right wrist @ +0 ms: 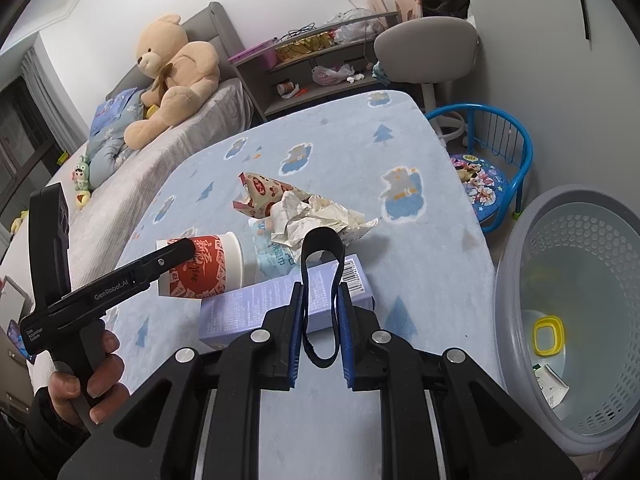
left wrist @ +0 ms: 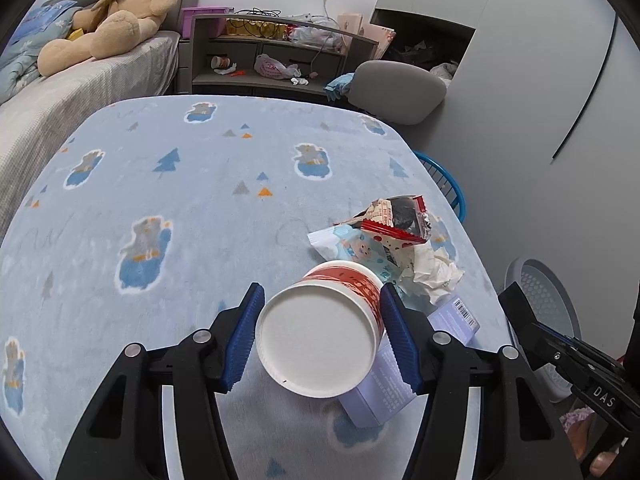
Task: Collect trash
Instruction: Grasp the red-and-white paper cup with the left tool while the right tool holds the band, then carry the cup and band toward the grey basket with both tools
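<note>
The paper cup (left wrist: 320, 328) is lying on its side with its white bottom facing the left wrist camera, sitting between the blue pads of the left gripper (left wrist: 320, 334); the pads look like they're pressing its sides, though I can't tell how firmly. Its rim end is leaning on a lavender box (right wrist: 280, 300) on the blue blanket-covered table (left wrist: 200, 200). At about 1 o'clock from the cup, a pile of wrappers (left wrist: 392, 224) and crumpled tissue (left wrist: 432, 272) is sitting. The right gripper (right wrist: 320, 320) is clamping a black elastic loop (right wrist: 322, 280), jaws nearly together. At 3 o'clock in the right view, the grey perforated basket (right wrist: 520, 280) is holding a yellow square thing (right wrist: 549, 336) and a small packet (right wrist: 554, 386). A hand (right wrist: 80, 376) is gripping the left tool's handle, angling it down.
</note>
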### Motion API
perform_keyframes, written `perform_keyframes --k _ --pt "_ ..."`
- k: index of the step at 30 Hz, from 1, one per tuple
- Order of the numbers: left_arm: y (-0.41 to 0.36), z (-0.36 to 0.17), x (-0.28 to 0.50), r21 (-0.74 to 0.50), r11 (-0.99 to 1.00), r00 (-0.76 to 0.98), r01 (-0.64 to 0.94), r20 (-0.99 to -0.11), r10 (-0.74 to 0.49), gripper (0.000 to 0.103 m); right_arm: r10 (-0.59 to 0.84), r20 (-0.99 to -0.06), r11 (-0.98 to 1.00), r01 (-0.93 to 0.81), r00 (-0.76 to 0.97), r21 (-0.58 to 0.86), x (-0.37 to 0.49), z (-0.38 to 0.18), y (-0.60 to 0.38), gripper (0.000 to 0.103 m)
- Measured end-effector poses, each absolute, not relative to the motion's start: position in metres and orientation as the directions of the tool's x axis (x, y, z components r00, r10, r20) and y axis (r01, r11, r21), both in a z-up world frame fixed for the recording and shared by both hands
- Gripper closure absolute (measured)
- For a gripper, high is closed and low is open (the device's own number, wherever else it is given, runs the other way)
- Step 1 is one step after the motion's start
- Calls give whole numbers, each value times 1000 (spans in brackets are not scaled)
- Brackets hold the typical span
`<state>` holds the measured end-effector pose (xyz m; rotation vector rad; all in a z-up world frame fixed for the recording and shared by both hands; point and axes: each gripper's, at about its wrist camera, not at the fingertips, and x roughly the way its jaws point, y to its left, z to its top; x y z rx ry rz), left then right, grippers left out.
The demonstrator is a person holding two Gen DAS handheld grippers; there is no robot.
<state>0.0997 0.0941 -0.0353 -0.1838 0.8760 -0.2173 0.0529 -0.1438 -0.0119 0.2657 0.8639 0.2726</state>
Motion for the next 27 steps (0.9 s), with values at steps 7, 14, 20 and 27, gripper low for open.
perform_keyframes --k 7,14,20,27 --pt "91 -20 91 -233 967 646 106 -722 -245 45 344 -692 930 -126 635 346 48 -8 -150 86" --pt "85 -4 82 -231 965 666 125 -701 -254 45 345 -684 927 -122 642 354 45 -5 -155 86" --pt "79 -1 79 -235 962 663 140 -699 -267 45 341 -678 927 -114 651 356 41 -2 -162 86" --pt "67 2 75 -233 959 659 163 -697 -282 45 334 -674 927 -100 658 362 37 -1 -170 86"
